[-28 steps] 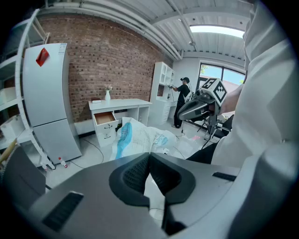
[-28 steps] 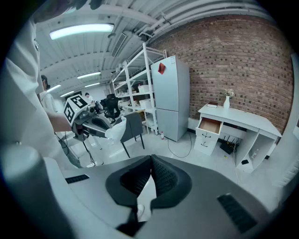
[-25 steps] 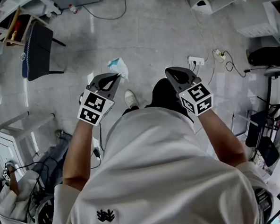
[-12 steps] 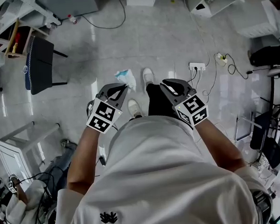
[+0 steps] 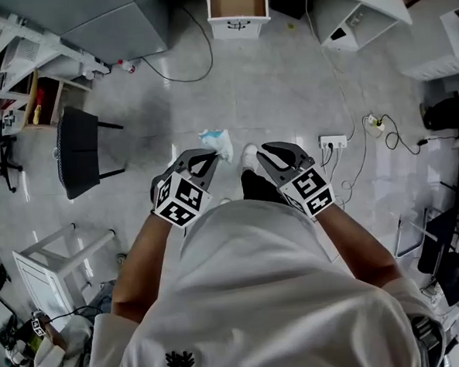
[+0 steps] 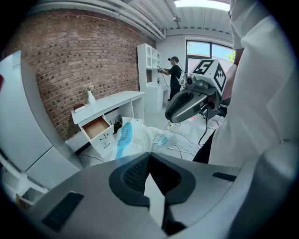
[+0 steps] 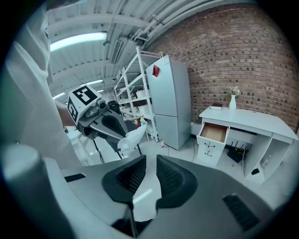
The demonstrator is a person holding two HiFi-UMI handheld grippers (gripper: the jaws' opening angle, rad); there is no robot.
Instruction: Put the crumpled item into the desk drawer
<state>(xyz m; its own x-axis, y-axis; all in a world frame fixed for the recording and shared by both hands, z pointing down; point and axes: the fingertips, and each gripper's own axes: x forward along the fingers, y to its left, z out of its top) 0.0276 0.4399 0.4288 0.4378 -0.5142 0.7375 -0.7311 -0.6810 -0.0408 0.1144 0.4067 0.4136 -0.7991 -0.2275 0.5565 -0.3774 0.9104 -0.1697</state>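
Observation:
My left gripper (image 5: 203,160) is shut on a crumpled white and blue item (image 5: 217,143), held at waist height in front of the person's body. In the left gripper view the item (image 6: 135,137) bulges out past the closed tips of that gripper (image 6: 149,155). The right gripper (image 5: 269,156) hangs level with it, a short way to the right. Its pads (image 7: 167,176) stand a narrow gap apart with nothing between them. Ahead, the white desk (image 7: 247,119) has its drawer (image 5: 237,0) pulled open, showing a bare brown bottom (image 7: 213,133).
A dark chair (image 5: 80,149) stands on the floor to the left, and a white frame (image 5: 56,263) lies nearer. A power strip (image 5: 332,142) and cables trail on the right. A fridge (image 7: 170,100) and shelves flank the desk. Another person (image 6: 174,74) stands far back.
The person has walked forward, so the desk's open drawer has come into view at the top. Both grippers stay in front of the body, the left still gripping the item.

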